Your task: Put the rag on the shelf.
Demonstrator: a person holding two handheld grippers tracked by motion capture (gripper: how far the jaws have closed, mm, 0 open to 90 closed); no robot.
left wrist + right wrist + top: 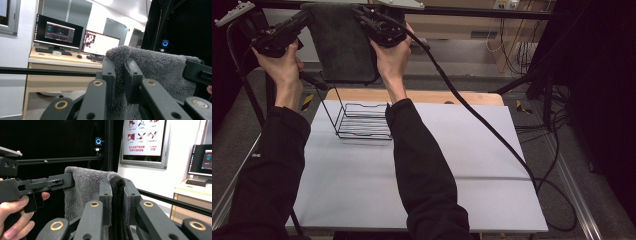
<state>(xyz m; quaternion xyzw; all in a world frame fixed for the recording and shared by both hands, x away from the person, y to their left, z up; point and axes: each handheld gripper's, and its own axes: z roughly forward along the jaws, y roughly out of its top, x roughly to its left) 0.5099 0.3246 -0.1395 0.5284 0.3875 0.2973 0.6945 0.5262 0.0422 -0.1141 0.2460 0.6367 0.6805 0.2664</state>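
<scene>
A dark grey fluffy towel (339, 45) hangs spread between my two grippers, held high above the table's far edge. My left gripper (307, 15) is shut on the towel's upper left corner; in the left gripper view the pile (150, 67) is pinched between the jaws (120, 75). My right gripper (362, 14) is shut on the upper right corner, and in the right gripper view the folded towel edge (82, 187) runs down between the jaws (117, 195). Below the towel a black wire rack (362, 120) stands on the white table (462, 165).
A thick black cable (482, 120) trails from the right gripper across the table to its right edge. The wooden board edge (437, 96) lies beyond the white sheet. Black frame bars and cables stand at the right; a desk with monitors (60, 32) is beyond.
</scene>
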